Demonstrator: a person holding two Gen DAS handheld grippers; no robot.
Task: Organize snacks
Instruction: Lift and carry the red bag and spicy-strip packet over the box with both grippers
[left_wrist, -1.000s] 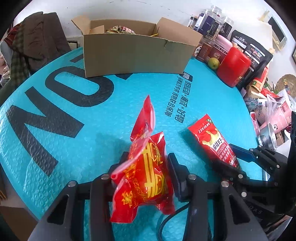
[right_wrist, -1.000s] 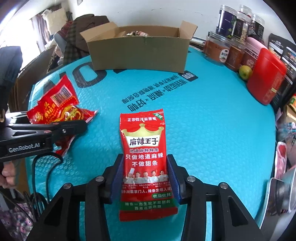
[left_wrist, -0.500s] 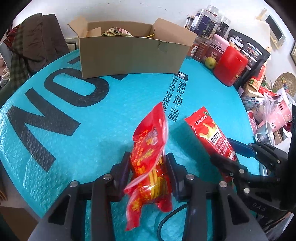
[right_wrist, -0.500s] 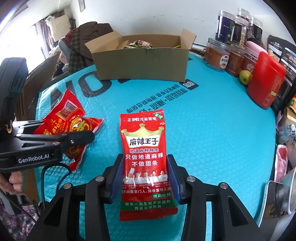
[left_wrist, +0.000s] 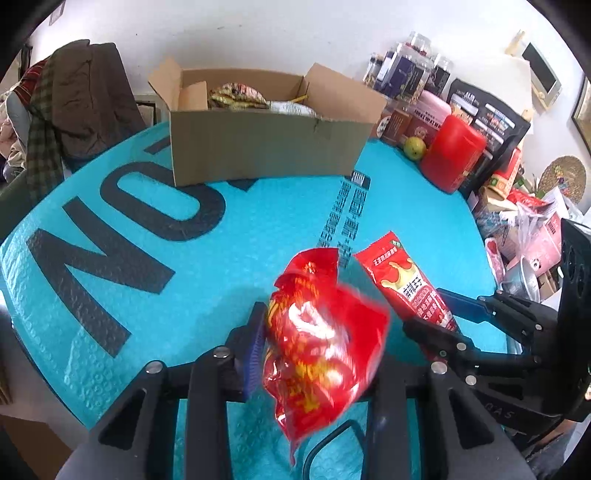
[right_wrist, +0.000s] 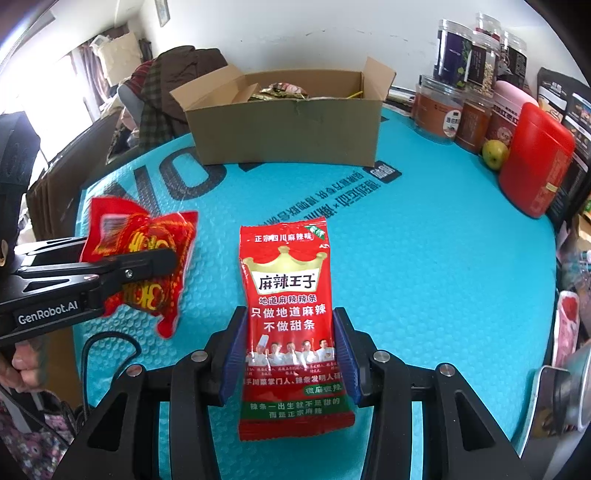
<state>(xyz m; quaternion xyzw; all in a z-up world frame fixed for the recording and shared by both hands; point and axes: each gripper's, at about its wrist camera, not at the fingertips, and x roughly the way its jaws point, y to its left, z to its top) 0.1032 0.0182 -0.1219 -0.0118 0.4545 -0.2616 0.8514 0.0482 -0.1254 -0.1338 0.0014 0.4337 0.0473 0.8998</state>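
A crinkly red candy bag (left_wrist: 321, 350) with gold print hangs above the teal mat, blurred and tilted right. My left gripper (left_wrist: 321, 321) is shut on it, jaws still closing tight. From the right wrist view the same bag (right_wrist: 144, 236) sticks out of the left gripper (right_wrist: 155, 264). A red spicy-strip packet (right_wrist: 286, 280) with a gold crown lies lengthwise between the blue pads of my right gripper (right_wrist: 289, 321), which is shut on its lower half. That packet (left_wrist: 402, 284) and the right gripper (left_wrist: 432, 314) show at right in the left wrist view.
An open cardboard box (left_wrist: 266, 147) holding snack packs stands at the mat's far side. Jars (right_wrist: 439, 107), a red canister (right_wrist: 535, 158) and a green fruit (right_wrist: 495, 153) line the right edge. Clothes (left_wrist: 77, 107) pile at far left. A hand (right_wrist: 22, 365) holds the left gripper.
The left jaws have narrowed on the candy bag, and the bag has flopped from upright over to the right. The right gripper and its packet have hardly moved.
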